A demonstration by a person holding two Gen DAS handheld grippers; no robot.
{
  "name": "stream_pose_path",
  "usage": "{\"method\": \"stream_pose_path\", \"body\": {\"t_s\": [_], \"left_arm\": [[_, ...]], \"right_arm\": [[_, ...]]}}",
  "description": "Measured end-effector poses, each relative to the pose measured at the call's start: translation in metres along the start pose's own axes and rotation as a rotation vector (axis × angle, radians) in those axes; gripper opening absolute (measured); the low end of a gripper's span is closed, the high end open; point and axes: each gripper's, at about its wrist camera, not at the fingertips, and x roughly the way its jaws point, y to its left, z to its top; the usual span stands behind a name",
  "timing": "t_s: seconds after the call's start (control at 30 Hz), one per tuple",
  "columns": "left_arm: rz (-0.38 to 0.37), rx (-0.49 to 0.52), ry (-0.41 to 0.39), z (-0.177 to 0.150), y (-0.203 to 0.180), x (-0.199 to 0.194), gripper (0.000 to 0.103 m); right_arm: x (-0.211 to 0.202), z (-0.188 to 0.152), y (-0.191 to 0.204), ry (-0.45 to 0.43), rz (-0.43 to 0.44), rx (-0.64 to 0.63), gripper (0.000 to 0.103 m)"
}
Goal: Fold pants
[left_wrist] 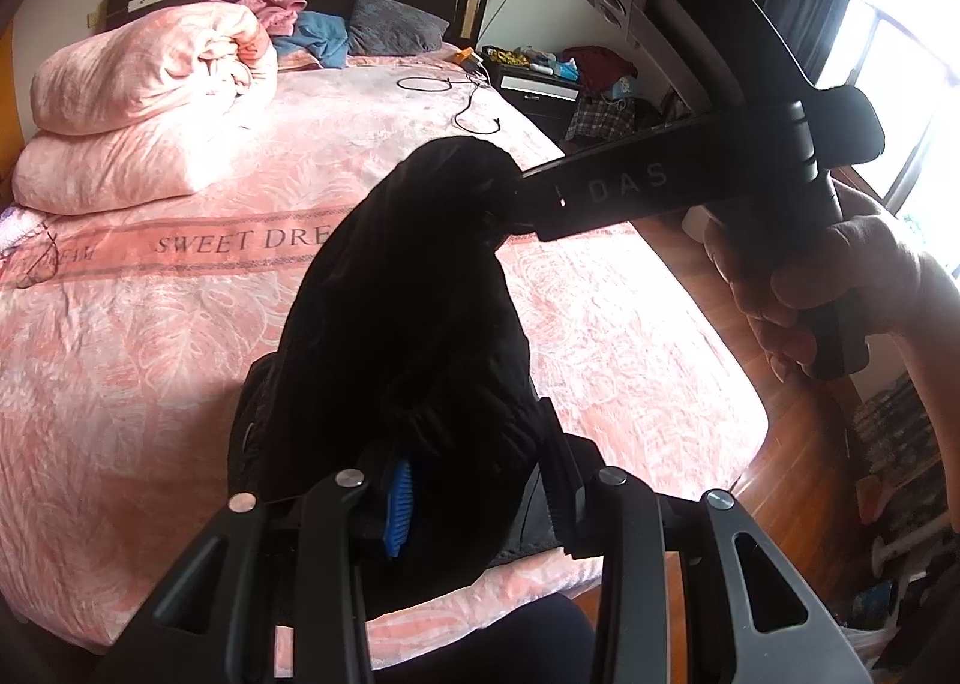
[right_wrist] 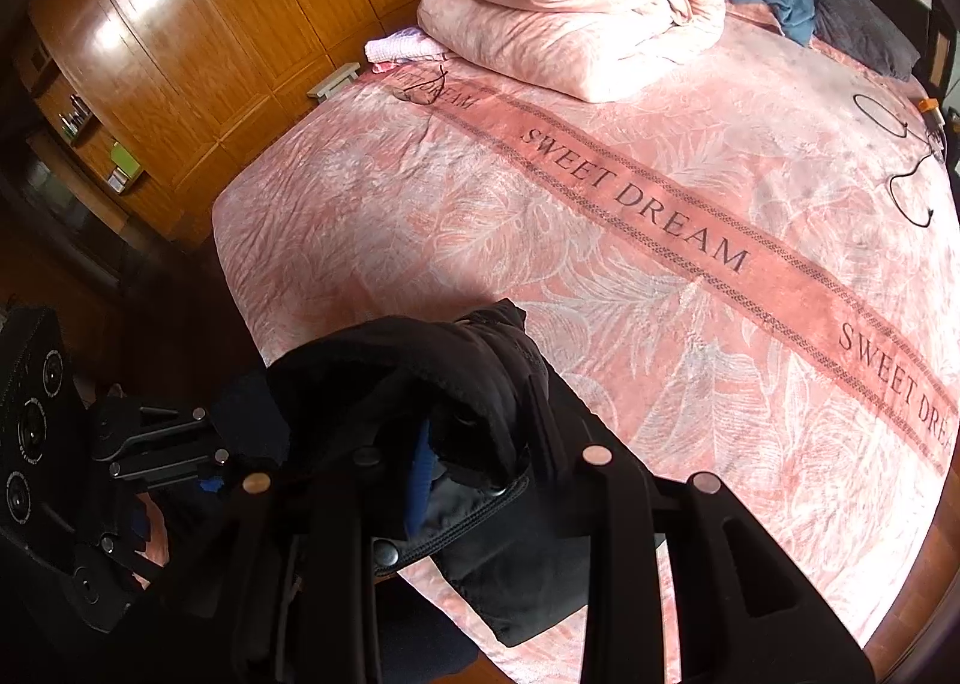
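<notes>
Above the bed (left_wrist: 180, 324), both tongs (left_wrist: 474, 498) (right_wrist: 480, 462) clamp black pants (left_wrist: 408, 294).

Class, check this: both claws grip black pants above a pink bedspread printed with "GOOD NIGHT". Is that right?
Not quite. The bedspread reads "SWEET DREAM", as the right wrist view shows. The rest stands: the left claw and right claw both grip the black pants.

Readable text:
- Bed cover (right_wrist: 420, 216), pink: darker band across it w/ "SWEET DREAM" printed in dark caps, repeated along the band. Right wrist view: one full "SWEET DREAM" mid-band, a 2nd cut off at the pic edge ("SWEET DRE…"), a 3rd near the far corner, hard to read.
- Left wrist view: same band (left_wrist: 198, 243) reads "SWEET DRE", rest hidden by black pants (left_wrist: 408, 324).
- Right gripper (left_wrist: 516, 204), arm side: pale letters "DAS".
</notes>
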Motion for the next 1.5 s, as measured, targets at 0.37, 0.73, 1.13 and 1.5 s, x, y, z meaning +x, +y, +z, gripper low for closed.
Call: {"method": "stream_pose_path", "body": {"t_s": [0.37,0.73,1.13,1.5], "left_arm": [[0.012,0.048,0.048,-0.002,-0.018,0.035,0.036],[0.018,0.086,0.112,-0.005,-0.031,0.076,0.036],[0.025,0.115,0.179,-0.019,-0.045,0.116,0.036],[0.041,0.121,0.243,-0.034,-0.054,0.150,0.036]], "right_arm": [[0.009,-0.024,-0.030,-0.005,0.021,0.021,0.027],[0.029,-0.043,-0.061,0.005,0.021,-0.011,0.027],[0.052,-0.069,-0.088,0.020,0.008,-0.047,0.027],[0.072,-0.092,-0.108,0.047,-0.007,-0.055,0.027]]}}
